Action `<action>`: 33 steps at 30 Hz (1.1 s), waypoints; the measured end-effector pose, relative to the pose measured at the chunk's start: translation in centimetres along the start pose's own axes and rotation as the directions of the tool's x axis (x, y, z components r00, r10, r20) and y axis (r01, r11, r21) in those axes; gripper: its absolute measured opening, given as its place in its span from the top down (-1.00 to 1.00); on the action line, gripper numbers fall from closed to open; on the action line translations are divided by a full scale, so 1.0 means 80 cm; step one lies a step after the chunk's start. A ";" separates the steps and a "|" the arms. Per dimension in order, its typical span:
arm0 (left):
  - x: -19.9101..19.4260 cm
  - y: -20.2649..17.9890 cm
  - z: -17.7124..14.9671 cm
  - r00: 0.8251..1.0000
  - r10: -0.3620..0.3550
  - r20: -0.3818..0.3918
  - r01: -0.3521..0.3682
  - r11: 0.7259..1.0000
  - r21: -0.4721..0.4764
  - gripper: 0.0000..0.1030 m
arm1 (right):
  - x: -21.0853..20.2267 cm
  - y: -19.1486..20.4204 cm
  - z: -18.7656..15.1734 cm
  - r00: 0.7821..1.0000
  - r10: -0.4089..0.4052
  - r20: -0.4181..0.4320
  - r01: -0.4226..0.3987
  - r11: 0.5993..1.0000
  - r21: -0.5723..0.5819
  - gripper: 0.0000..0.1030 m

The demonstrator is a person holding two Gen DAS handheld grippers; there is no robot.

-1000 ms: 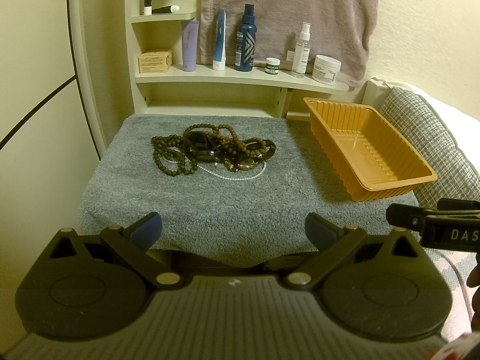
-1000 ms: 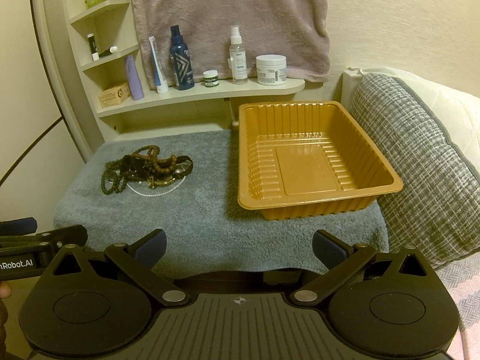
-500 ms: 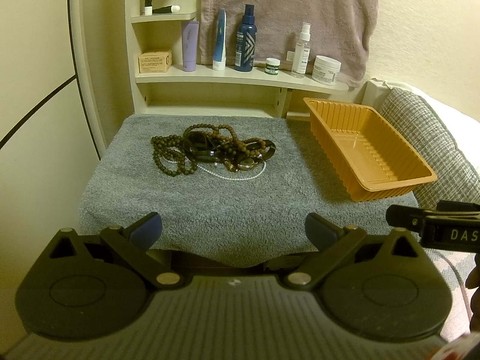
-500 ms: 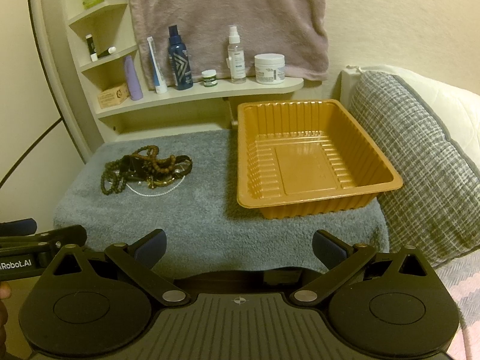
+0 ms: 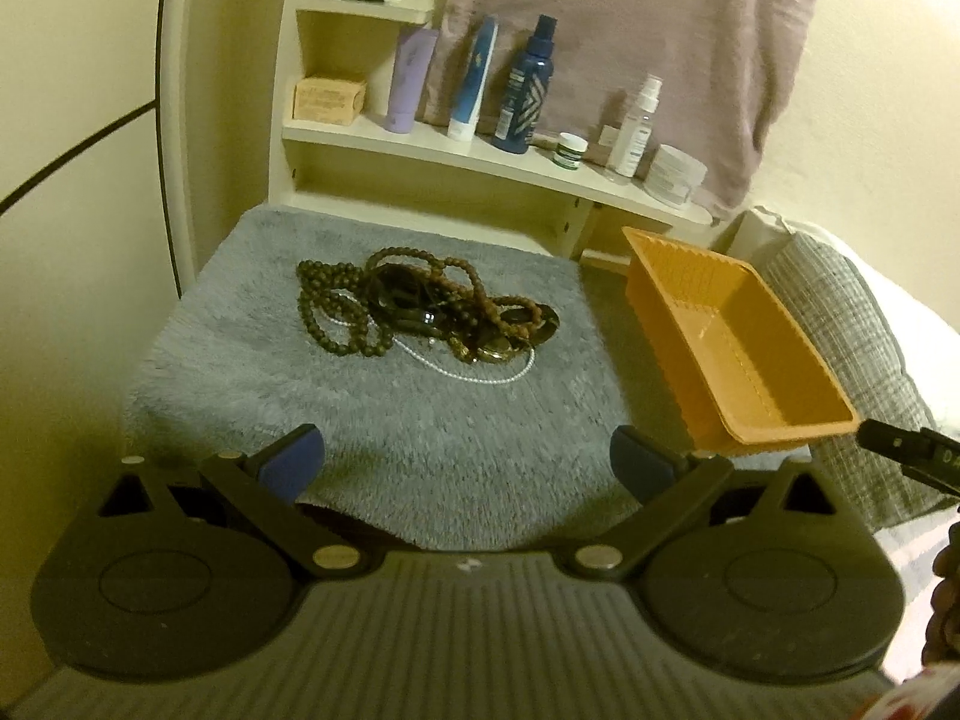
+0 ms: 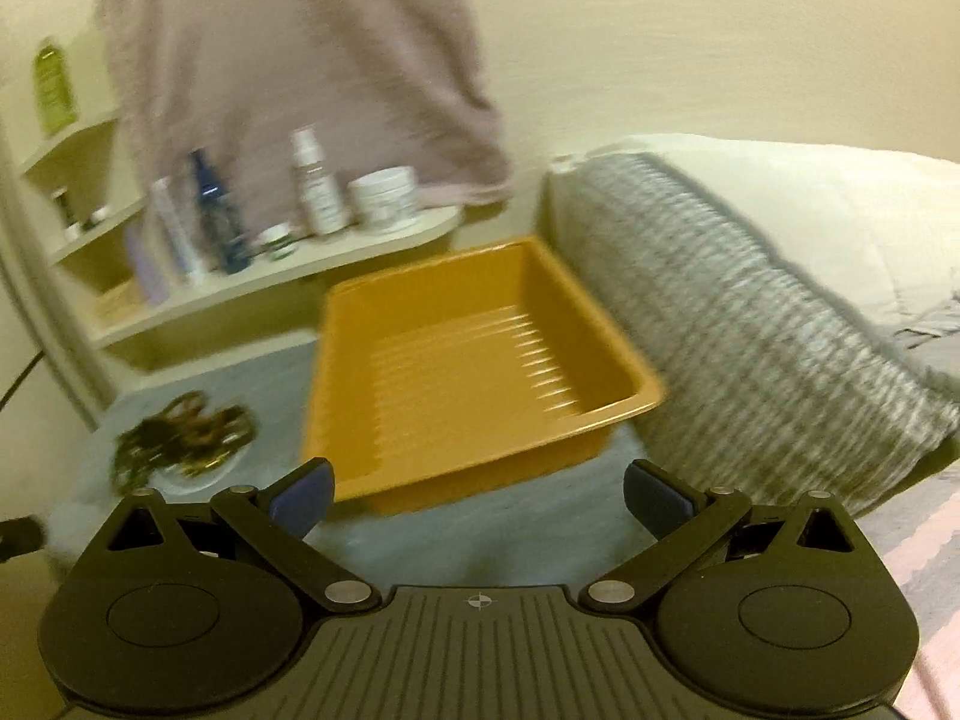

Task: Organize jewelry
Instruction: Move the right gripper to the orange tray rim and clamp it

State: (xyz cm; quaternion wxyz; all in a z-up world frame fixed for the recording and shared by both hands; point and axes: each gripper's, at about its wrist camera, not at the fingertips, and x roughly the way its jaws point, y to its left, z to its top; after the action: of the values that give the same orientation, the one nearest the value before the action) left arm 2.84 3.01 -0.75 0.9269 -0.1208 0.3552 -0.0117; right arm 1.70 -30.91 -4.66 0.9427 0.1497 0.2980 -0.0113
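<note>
A tangled heap of jewelry [image 5: 420, 315], brown bead strands over a thin pearl chain, lies on the grey towel [image 5: 384, 414]. To its right stands an orange plastic tray [image 5: 774, 414] with nothing in it. My left gripper [image 5: 465, 462] hovers open over the towel's near edge, short of the heap. In the blurred right wrist view my right gripper [image 6: 477, 495] is open before the tray [image 6: 480, 360], with the jewelry [image 6: 183, 441] far to its left.
A cream shelf [image 5: 480, 162] behind the towel carries bottles, tubes and jars, under a hanging mauve cloth [image 5: 660, 30]. A grey woven cushion [image 6: 750, 324] borders the tray on the right. The right gripper's body [image 5: 906, 450] shows at the left view's right edge.
Both views tilted and moved: the left gripper edged toward the towel, and the right gripper swung quickly rightward, blurring its view and shifting tray and jewelry left. Both stayed open.
</note>
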 end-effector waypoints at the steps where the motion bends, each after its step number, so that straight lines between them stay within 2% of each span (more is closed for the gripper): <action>1: 0.003 0.002 0.002 1.000 -0.002 0.000 0.002 1.000 -0.006 -0.95 | 0.004 -0.012 0.005 1.000 -0.006 0.011 0.006 1.000 0.011 -0.98; 3: 0.009 0.001 0.007 1.000 -0.005 0.002 0.005 1.000 -0.012 -0.95 | 0.013 -0.032 0.014 1.000 -0.003 0.030 0.002 1.000 0.026 -0.73; 7: 0.018 -0.009 0.015 1.000 -0.010 0.013 0.009 1.000 0.011 -0.95 | 0.036 -0.064 0.030 0.999 0.024 0.043 -0.026 0.998 0.057 -0.57; 9: 0.022 -0.014 0.018 1.000 -0.020 0.016 0.020 1.000 0.019 -0.95 | 0.048 -0.074 0.035 0.998 0.046 0.040 -0.049 0.997 0.058 -0.36; 16: 0.050 -0.020 0.017 0.999 -0.036 -0.015 0.036 0.999 0.018 -0.95 | 0.106 -0.090 0.048 0.999 0.039 -0.035 -0.038 0.999 0.028 -0.11; 21: 0.070 -0.025 0.022 0.998 -0.054 -0.030 0.054 0.999 -0.007 -0.95 | 0.142 -0.097 0.057 0.993 0.054 -0.102 -0.053 0.998 0.013 0.27; 31: 0.103 -0.031 0.022 0.995 -0.062 -0.077 0.061 0.998 -0.017 -0.95 | 0.179 -0.093 0.054 0.985 0.053 -0.166 -0.058 0.998 -0.021 0.44; 33: 0.107 -0.031 0.021 0.995 -0.060 -0.086 0.059 0.998 -0.017 -0.95 | 0.183 -0.092 0.053 0.982 0.057 -0.179 -0.062 0.998 -0.022 0.55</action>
State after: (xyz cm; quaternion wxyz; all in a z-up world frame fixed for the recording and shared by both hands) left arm 10.52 0.03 -4.58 0.9091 -0.1373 0.3910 -0.0421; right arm 15.27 -38.15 -11.69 0.9142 0.1458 0.3766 0.0343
